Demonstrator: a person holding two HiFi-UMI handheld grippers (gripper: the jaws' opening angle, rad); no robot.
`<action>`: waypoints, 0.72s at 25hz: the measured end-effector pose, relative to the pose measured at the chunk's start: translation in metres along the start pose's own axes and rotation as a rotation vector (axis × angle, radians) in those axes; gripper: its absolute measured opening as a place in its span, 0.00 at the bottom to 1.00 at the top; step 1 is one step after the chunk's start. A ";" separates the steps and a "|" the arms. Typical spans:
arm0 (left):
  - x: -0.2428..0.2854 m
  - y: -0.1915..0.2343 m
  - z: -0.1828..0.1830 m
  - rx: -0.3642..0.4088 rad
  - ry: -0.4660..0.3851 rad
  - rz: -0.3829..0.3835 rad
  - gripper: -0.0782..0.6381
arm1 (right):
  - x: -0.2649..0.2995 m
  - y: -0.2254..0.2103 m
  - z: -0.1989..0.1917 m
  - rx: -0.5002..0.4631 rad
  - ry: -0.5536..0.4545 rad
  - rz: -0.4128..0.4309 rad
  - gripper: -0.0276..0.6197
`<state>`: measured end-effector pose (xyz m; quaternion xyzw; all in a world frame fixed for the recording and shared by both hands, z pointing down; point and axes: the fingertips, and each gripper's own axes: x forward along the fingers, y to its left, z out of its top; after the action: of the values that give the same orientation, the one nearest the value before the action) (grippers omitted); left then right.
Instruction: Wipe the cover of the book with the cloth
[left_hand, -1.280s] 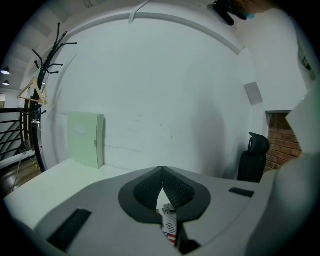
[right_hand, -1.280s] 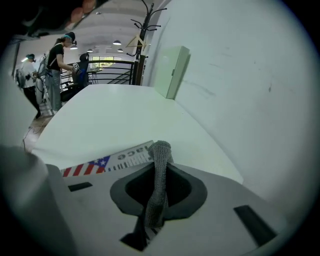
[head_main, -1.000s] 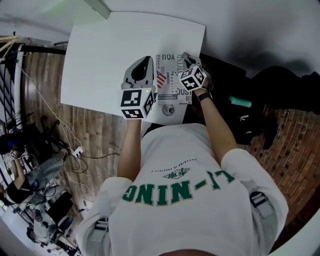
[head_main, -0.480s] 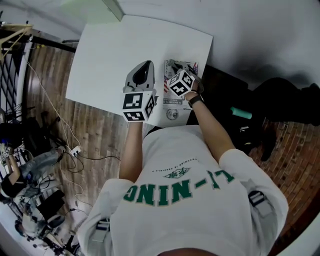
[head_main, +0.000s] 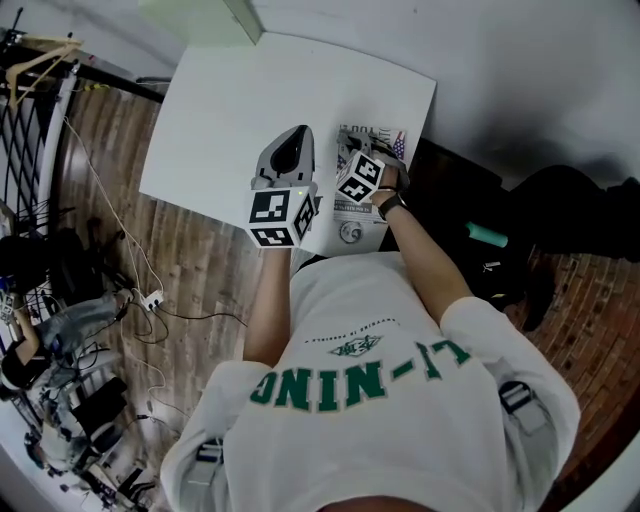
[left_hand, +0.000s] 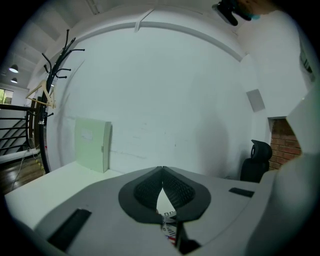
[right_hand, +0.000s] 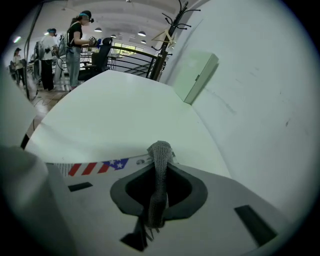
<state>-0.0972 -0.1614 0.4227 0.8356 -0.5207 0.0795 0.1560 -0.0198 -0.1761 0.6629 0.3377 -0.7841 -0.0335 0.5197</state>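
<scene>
2 jaws of the right gripper (right_hand: 160, 151) pinch the cloth (right_hand: 158, 185), its end past their tips over the book (right_hand: 97, 167). Left gripper (left_hand: 162, 170) closed, empty

Left gripper (left_hand: 162, 171), right gripper (right_hand: 160, 151) — jaws together.

A big white table (head_main: 230, 110) stands against a white wall (left_hand: 165, 100). A pale green flat box (left_hand: 92, 145) stands upright at the table's far edge, by the wall. A coat stand (left_hand: 52, 85) is past the table's left end, and a black chair (left_hand: 256, 159) is past its right end. Brown wood floor (head_main: 195, 270) with white wires (head_main: 150, 298) lies beside the table. People (right_hand: 75, 40) stand well away from the table, near a black railing (right_hand: 127, 55).
</scene>
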 end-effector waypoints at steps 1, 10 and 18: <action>0.002 -0.004 0.001 0.000 -0.002 -0.012 0.13 | -0.003 -0.004 -0.009 0.011 0.005 -0.013 0.11; 0.030 -0.046 -0.006 0.020 0.019 -0.113 0.13 | -0.039 -0.053 -0.116 0.232 0.117 -0.126 0.10; 0.022 -0.035 -0.006 0.024 0.013 -0.067 0.13 | -0.037 -0.047 -0.095 0.377 0.068 -0.045 0.11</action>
<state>-0.0559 -0.1632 0.4284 0.8538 -0.4904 0.0859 0.1521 0.0913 -0.1635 0.6581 0.4473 -0.7509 0.1139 0.4723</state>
